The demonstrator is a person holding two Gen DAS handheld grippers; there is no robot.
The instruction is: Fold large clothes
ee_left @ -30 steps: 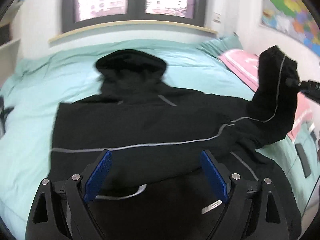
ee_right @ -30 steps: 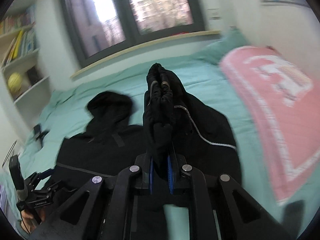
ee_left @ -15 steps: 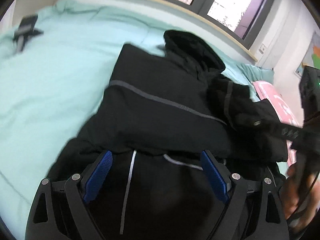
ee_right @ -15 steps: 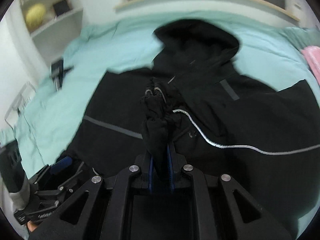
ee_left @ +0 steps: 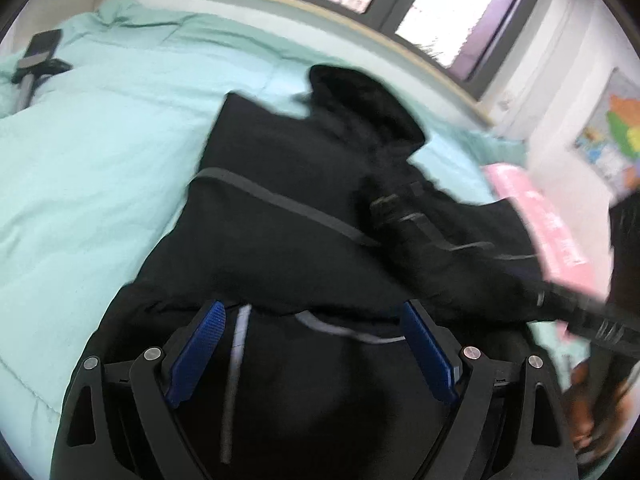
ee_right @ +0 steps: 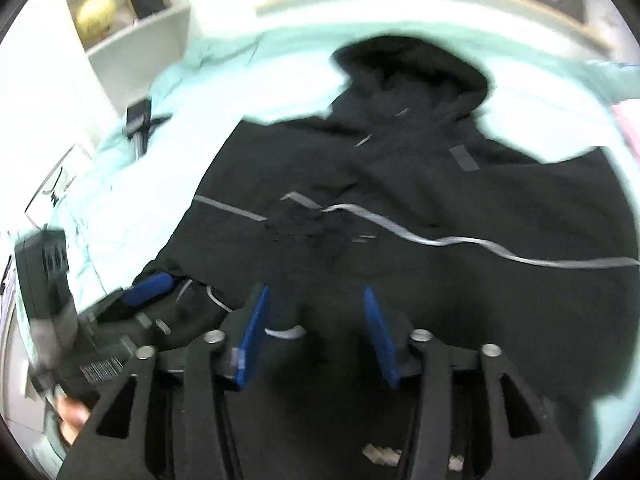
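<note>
A black hooded jacket with grey reflective piping lies spread on the mint green bed, hood toward the window. My left gripper stands open low over the jacket's near part, pads clear of the cloth. In the right wrist view my right gripper hovers over the jacket with its jaws opening. The sleeve cuff lies crumpled on the chest just ahead of them. Dark fabric shows between the blue pads, but they do not press on it. One left pad shows at the lower left.
A phone on a stand lies on the bed's far left. A pink blanket covers the right side. White shelves with a yellow ball stand at the left, a window behind, a map on the right wall. A hand holds the right tool.
My right gripper swung the raised sleeve from the right across the jacket, lowered it and let go; the cuff now rests on the chest. My left gripper shifted and rolled, staying open.
</note>
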